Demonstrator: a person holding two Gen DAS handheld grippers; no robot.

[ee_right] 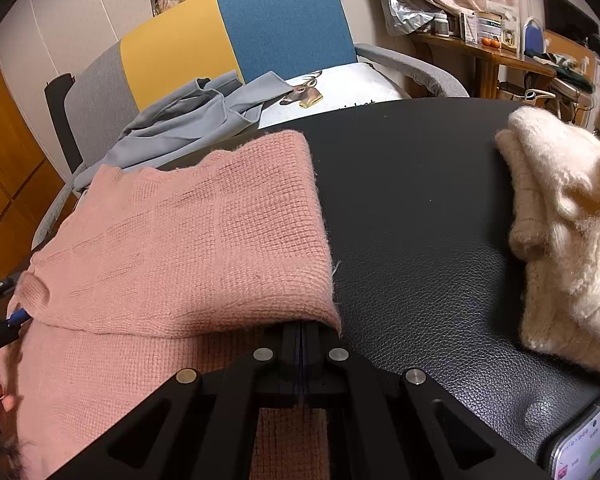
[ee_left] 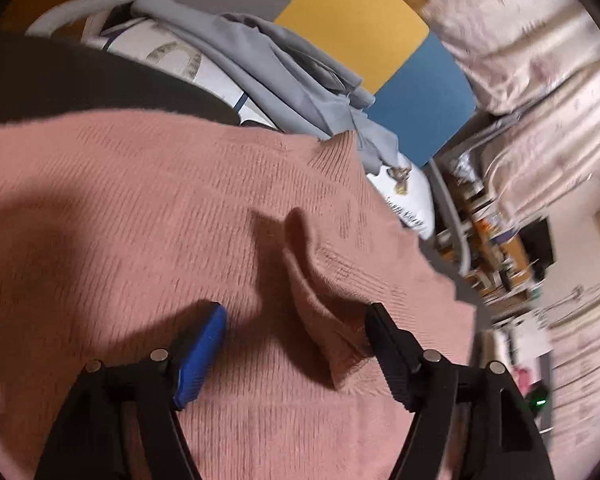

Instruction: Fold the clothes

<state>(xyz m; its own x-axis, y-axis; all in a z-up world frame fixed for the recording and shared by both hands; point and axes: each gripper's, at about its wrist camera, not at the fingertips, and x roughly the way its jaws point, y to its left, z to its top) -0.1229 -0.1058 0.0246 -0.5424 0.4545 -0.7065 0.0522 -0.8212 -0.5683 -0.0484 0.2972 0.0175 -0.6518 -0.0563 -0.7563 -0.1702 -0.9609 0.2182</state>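
A pink knit sweater lies folded over on the black leather surface, its far edge nearest the multicoloured chair. The left gripper has its fingers spread wide over a raised fold of the sweater, not pressing it. The right gripper has its fingers closed tight, tips hidden under the sweater's near folded edge. A cream knit garment lies well apart from the sweater.

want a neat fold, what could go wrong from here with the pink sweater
The left gripper is open over a raised ridge in the pink sweater, so that wrinkle may stay in. The right gripper is shut at the folded edge; pulling could drag the layers askew. The phone sits at the table's edge.
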